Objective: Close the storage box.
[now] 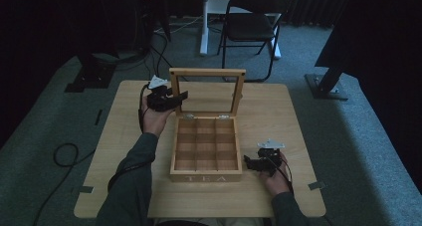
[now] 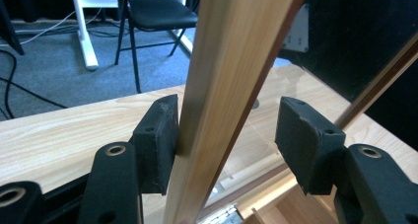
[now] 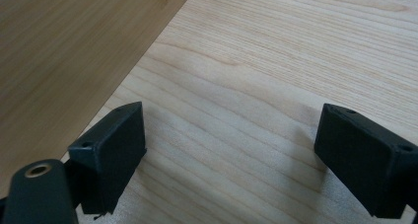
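Pale wooden worktop (image 1: 278, 116) carries a wooden tea box (image 1: 206, 172) at its middle, its glass-paned lid (image 1: 207, 73) standing upright. Left gripper (image 2: 224, 145) has its fingers (image 2: 157, 140) spread wide around the lid's left frame bar, one pad touching the wood. Right gripper (image 3: 231, 160) sits low over the worktop just beside the box's right wall, fingers (image 3: 111, 152) wide apart and holding nothing.

Tea box (image 1: 205, 172) mid-counter (image 1: 278, 111), lid (image 1: 207, 72) upright behind; your left tongs (image 1: 180, 96) astride lid's left edge, right tongs (image 1: 247, 162) beside box's right wall.
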`<state>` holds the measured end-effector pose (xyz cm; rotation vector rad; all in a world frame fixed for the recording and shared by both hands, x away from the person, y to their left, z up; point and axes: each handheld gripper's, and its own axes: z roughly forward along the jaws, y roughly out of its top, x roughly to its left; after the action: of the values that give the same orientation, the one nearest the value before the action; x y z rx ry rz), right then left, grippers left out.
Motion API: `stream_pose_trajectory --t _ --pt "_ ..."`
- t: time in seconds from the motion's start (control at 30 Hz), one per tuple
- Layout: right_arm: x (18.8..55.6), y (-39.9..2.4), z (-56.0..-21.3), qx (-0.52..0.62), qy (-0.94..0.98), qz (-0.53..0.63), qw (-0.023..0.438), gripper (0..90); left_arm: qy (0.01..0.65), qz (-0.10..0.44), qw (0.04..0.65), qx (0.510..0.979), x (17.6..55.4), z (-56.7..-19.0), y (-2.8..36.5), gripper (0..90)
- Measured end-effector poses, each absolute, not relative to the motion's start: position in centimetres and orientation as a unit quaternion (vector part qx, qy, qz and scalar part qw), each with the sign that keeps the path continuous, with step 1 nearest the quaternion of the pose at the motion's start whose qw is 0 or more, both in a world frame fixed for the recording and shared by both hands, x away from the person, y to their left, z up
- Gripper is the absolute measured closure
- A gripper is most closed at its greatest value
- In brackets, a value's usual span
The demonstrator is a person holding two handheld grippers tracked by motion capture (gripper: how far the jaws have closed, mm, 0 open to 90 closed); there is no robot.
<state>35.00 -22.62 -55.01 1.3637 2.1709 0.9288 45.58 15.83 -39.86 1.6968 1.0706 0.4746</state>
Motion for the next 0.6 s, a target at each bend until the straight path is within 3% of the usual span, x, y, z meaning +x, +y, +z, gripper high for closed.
stream_pose_trajectory --t 0.6 --pt "35.0 -22.6 -55.0 0.489 0.779 0.333 0.207 11.7 0.415 0.222 0.487 0.736 41.7 -39.8 15.5 38.3"
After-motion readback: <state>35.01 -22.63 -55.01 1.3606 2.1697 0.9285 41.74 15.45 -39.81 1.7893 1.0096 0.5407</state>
